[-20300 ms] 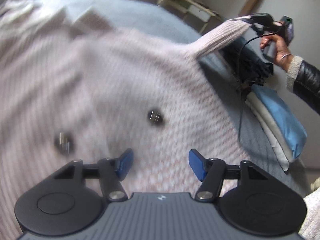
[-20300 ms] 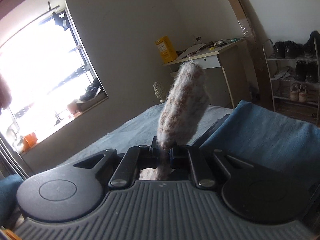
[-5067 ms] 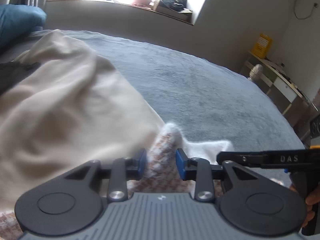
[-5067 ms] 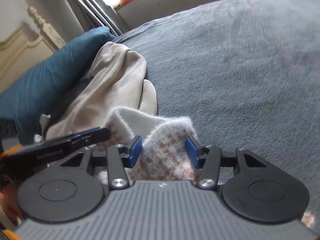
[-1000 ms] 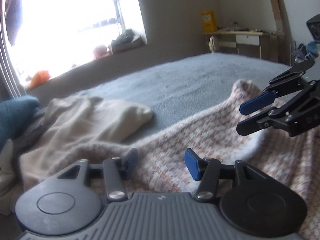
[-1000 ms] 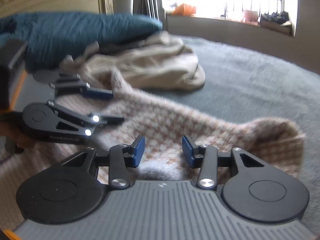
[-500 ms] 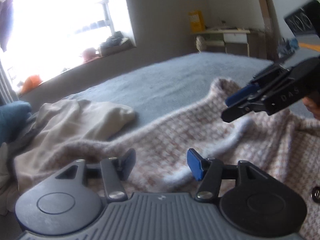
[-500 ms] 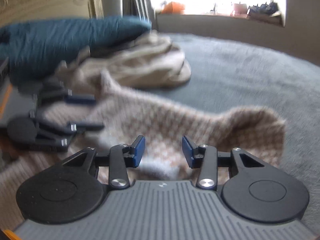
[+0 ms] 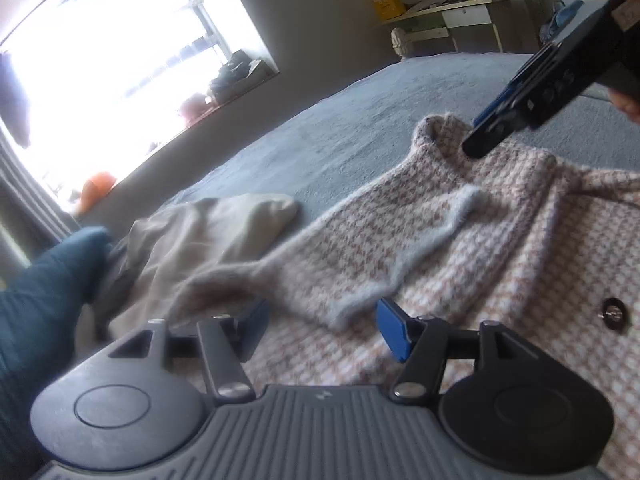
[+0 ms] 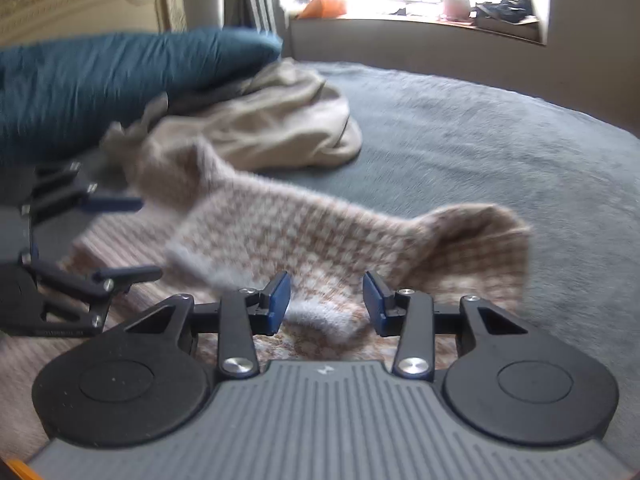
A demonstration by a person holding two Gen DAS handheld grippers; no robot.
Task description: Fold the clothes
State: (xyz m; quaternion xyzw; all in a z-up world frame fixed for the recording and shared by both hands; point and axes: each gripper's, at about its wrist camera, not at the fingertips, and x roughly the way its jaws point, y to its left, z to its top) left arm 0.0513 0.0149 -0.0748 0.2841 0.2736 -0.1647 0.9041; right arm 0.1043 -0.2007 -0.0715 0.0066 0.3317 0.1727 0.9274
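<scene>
A pink-and-white checked knit cardigan (image 9: 460,240) fills the centre and right of the left wrist view, lying on the bed with one sleeve (image 10: 304,232) folded across its body (fuzzy pale trim, dark button at right).

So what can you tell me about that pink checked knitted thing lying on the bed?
The checked cardigan is a fuzzy knit, pink-brown and white, with a dark round button. It lies spread on the grey bedspread, one sleeve folded across its body, with the pale cuff lying on the body. It reaches the beige garment beside it. Both open jaws hover over it and grip nothing.
</scene>
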